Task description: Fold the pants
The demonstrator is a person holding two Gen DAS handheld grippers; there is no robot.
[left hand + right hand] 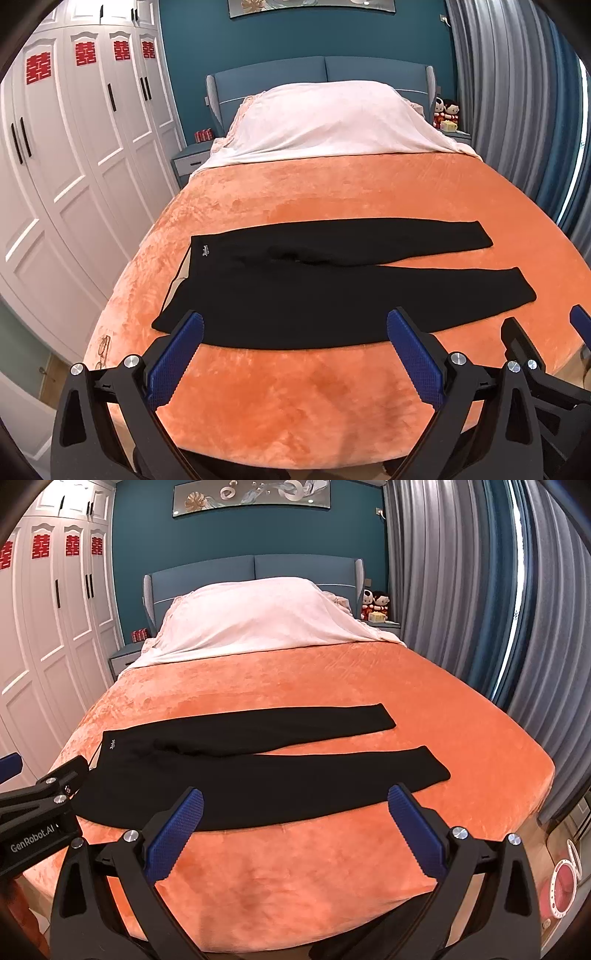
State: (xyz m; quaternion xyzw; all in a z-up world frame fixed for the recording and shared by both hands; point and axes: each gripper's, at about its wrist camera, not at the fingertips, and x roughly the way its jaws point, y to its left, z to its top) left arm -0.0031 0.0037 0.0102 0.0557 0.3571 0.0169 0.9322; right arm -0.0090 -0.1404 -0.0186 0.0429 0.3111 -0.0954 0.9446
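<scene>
A bedroom with a teal wall, white wardrobe [74,147] on the left and grey curtains [461,590] on the right. The bed [332,192] carries an orange blanket, with a white cover [332,118] heaped at the headboard end. Black pants [314,295] lie flat across the blanket, waistband to the left, both legs stretched right and slightly parted. The left hand-held gripper [295,354] hovers at the near edge of the pants, fingers spread wide, holding nothing. The right hand-held gripper [295,830] sits beside it, fingers likewise wide apart and bare, just short of the near leg.
</scene>
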